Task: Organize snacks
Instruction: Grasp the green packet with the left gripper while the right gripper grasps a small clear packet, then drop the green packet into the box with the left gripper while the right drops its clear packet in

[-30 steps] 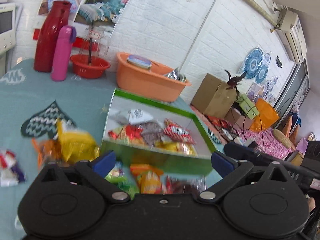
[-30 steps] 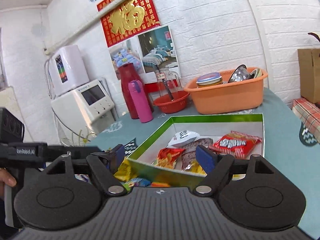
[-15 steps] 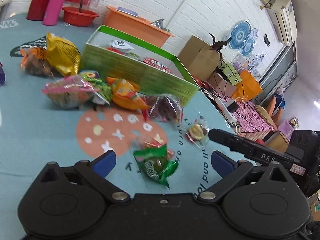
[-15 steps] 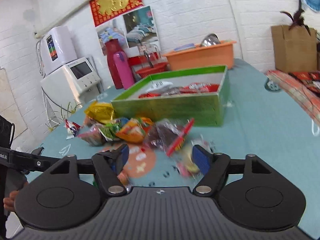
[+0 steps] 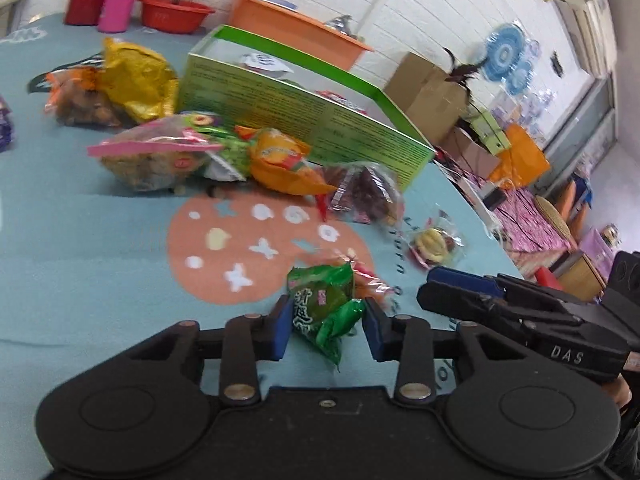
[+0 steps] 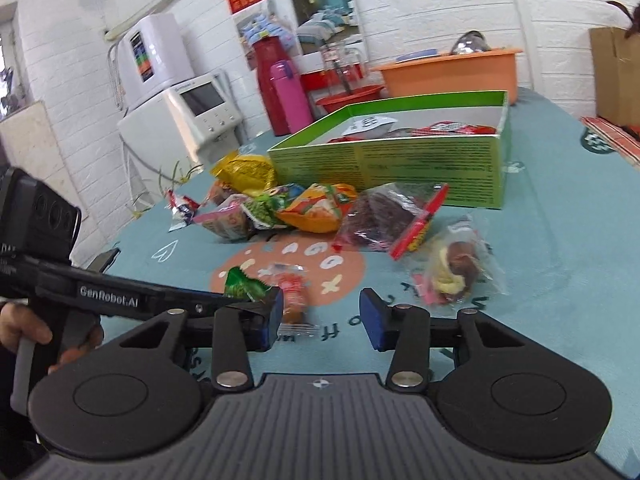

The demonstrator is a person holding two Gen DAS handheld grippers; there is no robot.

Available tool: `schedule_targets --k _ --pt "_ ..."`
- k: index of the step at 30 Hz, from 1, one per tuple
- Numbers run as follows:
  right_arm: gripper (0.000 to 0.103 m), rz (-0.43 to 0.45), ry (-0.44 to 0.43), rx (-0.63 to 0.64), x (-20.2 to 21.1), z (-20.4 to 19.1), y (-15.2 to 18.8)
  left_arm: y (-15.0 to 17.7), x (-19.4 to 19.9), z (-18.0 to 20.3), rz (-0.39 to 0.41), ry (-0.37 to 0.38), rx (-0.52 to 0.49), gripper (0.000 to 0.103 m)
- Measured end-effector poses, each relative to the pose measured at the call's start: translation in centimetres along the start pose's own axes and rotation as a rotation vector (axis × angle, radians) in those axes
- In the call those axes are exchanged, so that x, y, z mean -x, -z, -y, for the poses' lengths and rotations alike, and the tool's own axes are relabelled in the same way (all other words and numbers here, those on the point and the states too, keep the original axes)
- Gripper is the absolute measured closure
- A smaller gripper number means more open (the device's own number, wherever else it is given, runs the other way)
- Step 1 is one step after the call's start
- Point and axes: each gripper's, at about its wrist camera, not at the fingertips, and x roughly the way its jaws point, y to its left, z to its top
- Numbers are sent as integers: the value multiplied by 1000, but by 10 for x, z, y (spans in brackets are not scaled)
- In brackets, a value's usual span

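My left gripper (image 5: 326, 328) is low over the teal tablecloth, its jaws closing, and both blue pads touch a green snack packet (image 5: 324, 308). Just behind the green one lies a small orange-red packet (image 6: 292, 292). My right gripper (image 6: 320, 318) is closing too; that orange-red packet sits between its fingers beside the left pad, and the right pad is apart from it. In the left wrist view the right gripper (image 5: 452, 282) reaches in from the right. The open green box (image 6: 400, 160) holds several snacks. Loose bags lie in front of it: yellow (image 5: 136, 76), pink (image 5: 152, 152), orange (image 5: 280, 160), dark red (image 5: 364, 192).
A clear pack with a yellow sweet (image 6: 456, 272) lies right of my right gripper. At the table's back stand an orange basin (image 6: 448, 72), a red bowl (image 5: 172, 12), a red flask (image 6: 272, 84) and a pink bottle (image 6: 288, 96). A hand (image 6: 24, 328) holds the left gripper's handle.
Both grippers came down from above the box to the table's near side. Their jaws narrowed, and the left one closed around the green packet.
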Motion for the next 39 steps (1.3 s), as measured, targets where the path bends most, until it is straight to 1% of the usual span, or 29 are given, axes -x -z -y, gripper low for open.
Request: schedule_targets --k 1,3,4,5,8,10,11,12,13,15,17,19,22,25,28,32,36,39 --pt "28 -9 -5 25 -5 -4 -1 0 3 -3 6 -12 10 61" --pt "28 -21 -10 77 -14 -14 -2 0 11 -7 24 -15 30 48" --pt "29 -26 -11 100 -18 -18 -3 0 13 -6 29 -7 28 32" --pt "30 -33 -7 121 -23 -21 -2 0 14 -5 32 -2 21 28" --pt "32 -52 2 168 -35 -26 -1 0 7 0 13 -3 -5 27" --pt "33 -64 15 186 -41 -29 -1 0 4 4 21 -3 -29 25" --pt "36 -64 24 198 -42 -29 0 0 2 6 23 -7 -41 28" --pt "43 -67 36 212 -43 -29 2 1 1 7 24 -13 -53 29" --pt "55 -59 46 225 -43 -30 3 1 0 7 19 -23 -65 32" --pt "58 -65 40 225 -41 -30 2 0 0 6 13 -13 -60 33" --pt "59 -53 26 210 -36 -28 -2 -2 1 5 14 4 -51 34" --pt "60 -25 26 209 -30 -29 -9 -10 5 4 29 36 -39 34" --pt "61 31 24 204 -21 -26 -24 -33 13 10 81 74 -54 34" --pt "61 98 50 215 -15 -23 -44 -59 20 17 140 105 -82 34" --pt "62 157 67 214 -10 -16 -64 -84 19 22 190 105 -96 35" --pt "62 222 112 231 -10 -5 -89 -114 5 24 219 115 -74 34" --pt "62 253 154 220 -17 13 -111 -138 -17 25 241 105 -74 34" --pt "62 261 190 204 -27 30 -123 -153 -36 24 236 99 -62 34"
